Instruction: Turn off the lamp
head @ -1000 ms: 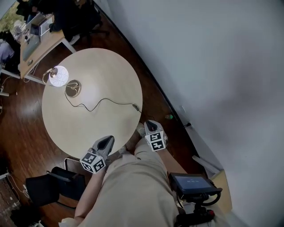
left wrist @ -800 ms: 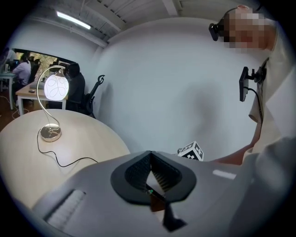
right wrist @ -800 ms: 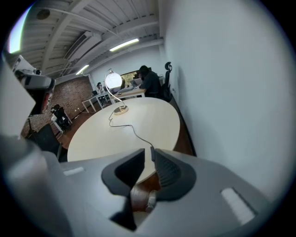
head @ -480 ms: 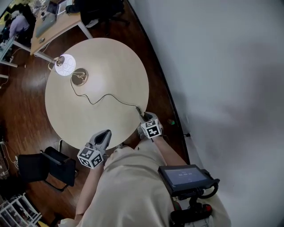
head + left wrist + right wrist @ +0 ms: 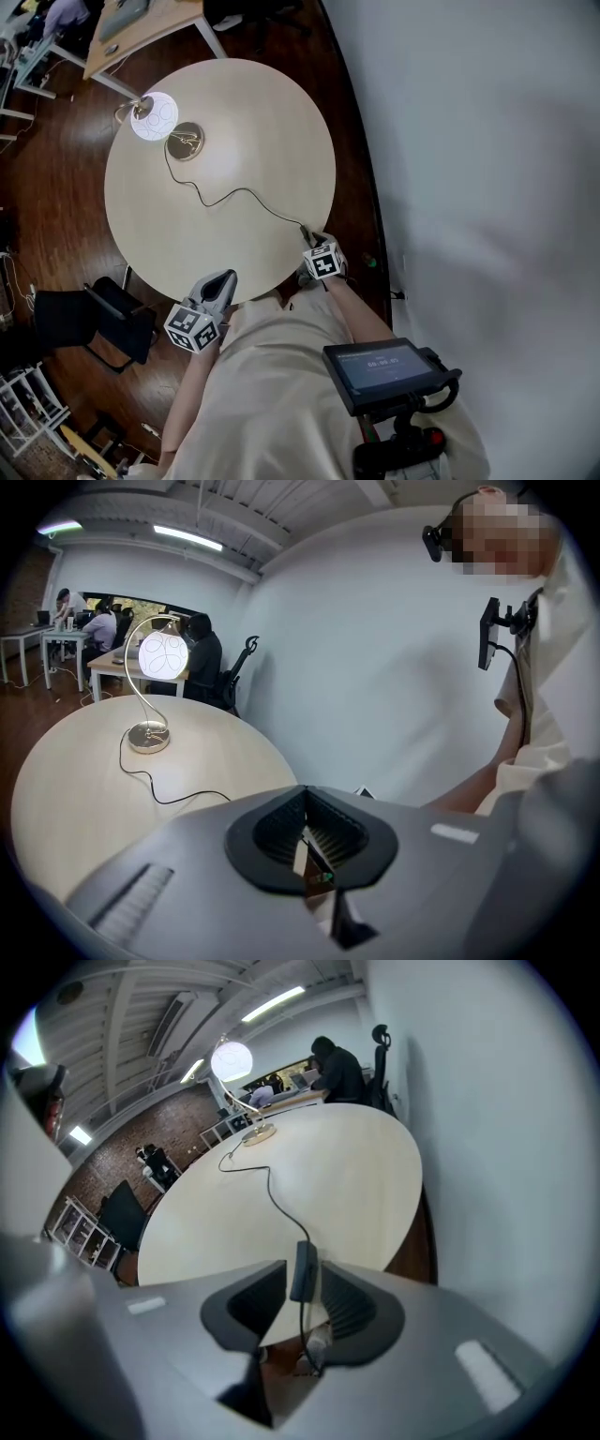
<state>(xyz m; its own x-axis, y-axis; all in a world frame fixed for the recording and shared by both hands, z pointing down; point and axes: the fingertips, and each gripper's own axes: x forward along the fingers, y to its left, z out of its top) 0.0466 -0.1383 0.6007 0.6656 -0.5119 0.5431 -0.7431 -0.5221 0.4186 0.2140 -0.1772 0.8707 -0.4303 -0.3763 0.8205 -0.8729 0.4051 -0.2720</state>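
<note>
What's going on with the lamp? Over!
Left gripper shut, empty. Right gripper open, jaws just been opening, cord switch between them, not pinched. Lamp lit. Nothing in the way.

Lit globe lamp (image 5: pixel 155 117), upright on table (image 5: pixel 244 131)

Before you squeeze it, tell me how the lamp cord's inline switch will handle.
The inline switch looks small and rigid, so probably light and firm to pinch. On a thin slack cord at the round table's edge, it may slide or swing if pushed.
</note>
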